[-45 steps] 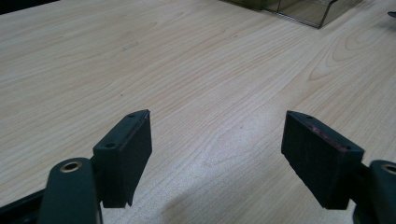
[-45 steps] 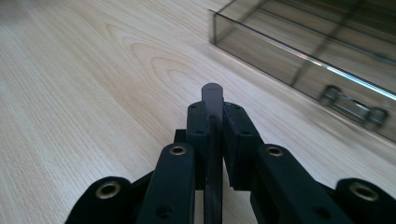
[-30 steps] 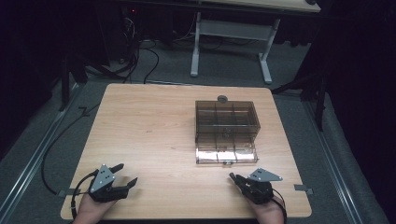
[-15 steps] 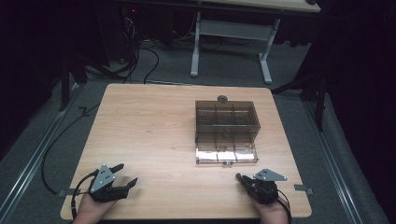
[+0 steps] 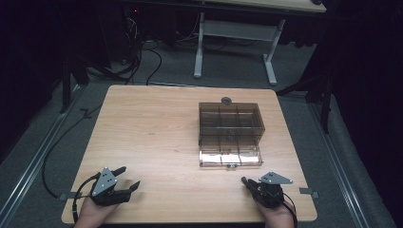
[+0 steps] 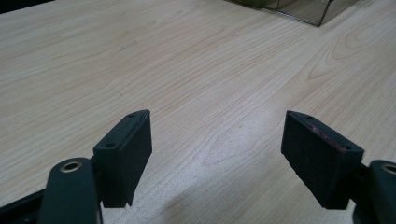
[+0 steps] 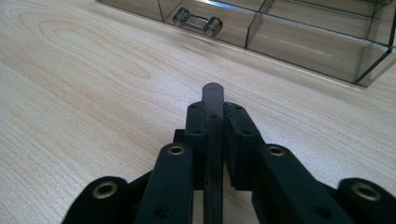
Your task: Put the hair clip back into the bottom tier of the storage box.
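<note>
Since a second ago the right gripper (image 5: 247,183) has slid slightly toward the table's right edge, its jaws having closed from a small gap; the left gripper (image 5: 127,178) has not moved. In the right gripper view the jaws press on a thin dark flat piece (image 7: 213,100) standing on edge between them; its rounded end sticks out past the pads, and what it is cannot be made out. The left gripper's jaws stand wide apart over bare wooden table (image 6: 196,79), holding nothing. A smoky transparent compartment box (image 5: 231,126) sits right of the table's centre, its lower drawer pulled out toward the person, with a small handle (image 7: 197,21) on the front. A small round grey object (image 5: 226,100) sits touching the box's far side, too small to identify.
</note>
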The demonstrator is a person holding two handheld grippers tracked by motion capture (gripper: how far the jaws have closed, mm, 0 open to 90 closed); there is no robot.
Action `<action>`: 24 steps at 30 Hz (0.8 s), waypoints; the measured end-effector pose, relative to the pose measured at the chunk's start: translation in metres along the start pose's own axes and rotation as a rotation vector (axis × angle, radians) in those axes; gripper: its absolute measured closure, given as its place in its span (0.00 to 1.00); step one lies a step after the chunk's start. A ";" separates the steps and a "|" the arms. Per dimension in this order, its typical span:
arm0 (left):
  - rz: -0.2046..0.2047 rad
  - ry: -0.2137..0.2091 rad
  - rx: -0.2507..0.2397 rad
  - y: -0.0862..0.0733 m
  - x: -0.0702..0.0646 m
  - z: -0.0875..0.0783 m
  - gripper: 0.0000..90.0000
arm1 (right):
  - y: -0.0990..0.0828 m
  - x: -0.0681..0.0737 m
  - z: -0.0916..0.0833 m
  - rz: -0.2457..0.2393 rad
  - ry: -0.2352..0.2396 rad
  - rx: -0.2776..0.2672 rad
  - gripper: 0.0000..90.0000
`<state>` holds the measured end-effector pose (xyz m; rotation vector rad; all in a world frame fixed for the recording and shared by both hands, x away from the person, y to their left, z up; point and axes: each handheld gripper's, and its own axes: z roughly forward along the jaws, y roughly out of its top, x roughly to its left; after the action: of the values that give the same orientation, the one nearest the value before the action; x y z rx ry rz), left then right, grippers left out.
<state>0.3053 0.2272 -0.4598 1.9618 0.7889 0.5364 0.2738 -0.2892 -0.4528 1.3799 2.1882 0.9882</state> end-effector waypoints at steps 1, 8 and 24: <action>0.000 0.000 0.000 0.000 0.000 0.000 0.28 | 0.000 0.000 0.000 0.001 0.001 -0.002 0.87; 0.001 0.000 0.000 0.000 0.000 0.000 0.28 | 0.000 0.000 0.000 0.003 0.002 -0.004 0.84; -0.006 -0.002 -0.019 -0.001 0.001 -0.002 0.28 | 0.014 0.005 -0.002 0.033 -0.017 0.102 0.72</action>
<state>0.3043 0.2289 -0.4597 1.9420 0.7860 0.5361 0.2792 -0.2820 -0.4413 1.4685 2.2380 0.8844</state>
